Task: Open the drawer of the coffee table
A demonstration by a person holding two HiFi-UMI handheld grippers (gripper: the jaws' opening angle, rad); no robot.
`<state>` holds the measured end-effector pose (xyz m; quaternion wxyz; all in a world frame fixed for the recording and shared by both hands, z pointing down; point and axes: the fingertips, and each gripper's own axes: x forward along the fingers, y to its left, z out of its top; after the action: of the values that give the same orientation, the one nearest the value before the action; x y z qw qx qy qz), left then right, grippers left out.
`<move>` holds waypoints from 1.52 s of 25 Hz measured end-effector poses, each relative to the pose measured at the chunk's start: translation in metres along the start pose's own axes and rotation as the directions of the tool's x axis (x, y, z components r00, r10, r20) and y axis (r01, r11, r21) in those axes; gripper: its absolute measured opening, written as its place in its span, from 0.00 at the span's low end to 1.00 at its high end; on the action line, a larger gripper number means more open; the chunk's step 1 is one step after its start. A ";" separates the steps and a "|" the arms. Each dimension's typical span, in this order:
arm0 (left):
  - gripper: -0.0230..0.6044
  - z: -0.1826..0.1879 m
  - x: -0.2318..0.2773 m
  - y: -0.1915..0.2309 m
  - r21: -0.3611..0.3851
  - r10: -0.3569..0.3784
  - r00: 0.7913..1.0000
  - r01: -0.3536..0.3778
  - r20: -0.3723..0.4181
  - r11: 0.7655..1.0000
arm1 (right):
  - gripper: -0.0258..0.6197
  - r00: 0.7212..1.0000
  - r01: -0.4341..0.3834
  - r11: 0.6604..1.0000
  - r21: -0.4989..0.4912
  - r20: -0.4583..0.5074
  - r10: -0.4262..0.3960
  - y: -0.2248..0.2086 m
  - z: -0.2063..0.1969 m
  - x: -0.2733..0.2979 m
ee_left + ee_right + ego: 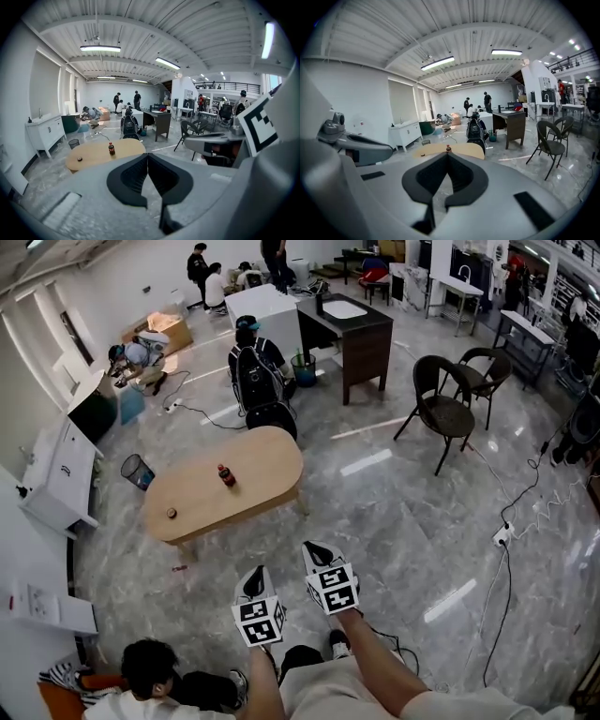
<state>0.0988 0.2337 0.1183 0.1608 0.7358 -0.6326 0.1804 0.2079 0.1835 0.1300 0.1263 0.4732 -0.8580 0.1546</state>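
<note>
The oval coffee table (258,457) stands on open marble floor, and no drawer front can be made out. A small bottle (226,475) stands near the table's middle and a dark round lid (172,513) lies toward its left end. A person with a backpack (255,377) sits just beyond the far end, and a bin (138,471) stands off the left edge. Well short of the table, the left gripper (253,583) and right gripper (318,554) are both clenched on nothing.
</note>
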 end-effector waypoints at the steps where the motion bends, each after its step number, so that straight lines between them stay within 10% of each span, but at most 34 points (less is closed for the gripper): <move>1: 0.05 -0.001 0.004 0.003 -0.002 0.006 1.000 -0.006 -0.007 1.000 | 0.06 1.000 -0.004 1.000 -0.017 -0.008 0.004 -0.001 0.001 0.005; 11: 0.05 0.005 0.061 0.054 -0.035 -0.004 0.999 0.002 -0.044 0.999 | 0.06 0.997 0.034 0.999 0.015 -0.066 -0.033 -0.025 0.001 0.059; 18: 0.05 0.057 0.127 0.112 -0.053 -0.030 0.999 0.031 0.013 0.998 | 0.06 0.975 -0.177 0.948 0.264 -0.081 0.205 0.003 0.015 0.146; 26: 0.05 0.073 0.184 0.199 -0.102 -0.051 0.998 0.053 0.024 0.993 | 0.06 0.980 -0.101 0.971 0.219 -0.148 0.135 0.000 0.025 0.228; 38: 0.05 -0.010 0.270 0.292 -0.146 -0.059 0.992 0.042 -0.116 0.988 | 0.06 0.938 -0.041 0.981 0.191 -0.331 0.104 -0.043 -0.027 0.322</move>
<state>-0.1542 -0.0405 0.2566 0.2552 0.7260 -0.6143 0.1743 0.0784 -0.0768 0.2778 0.2228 0.4168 -0.8228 0.3158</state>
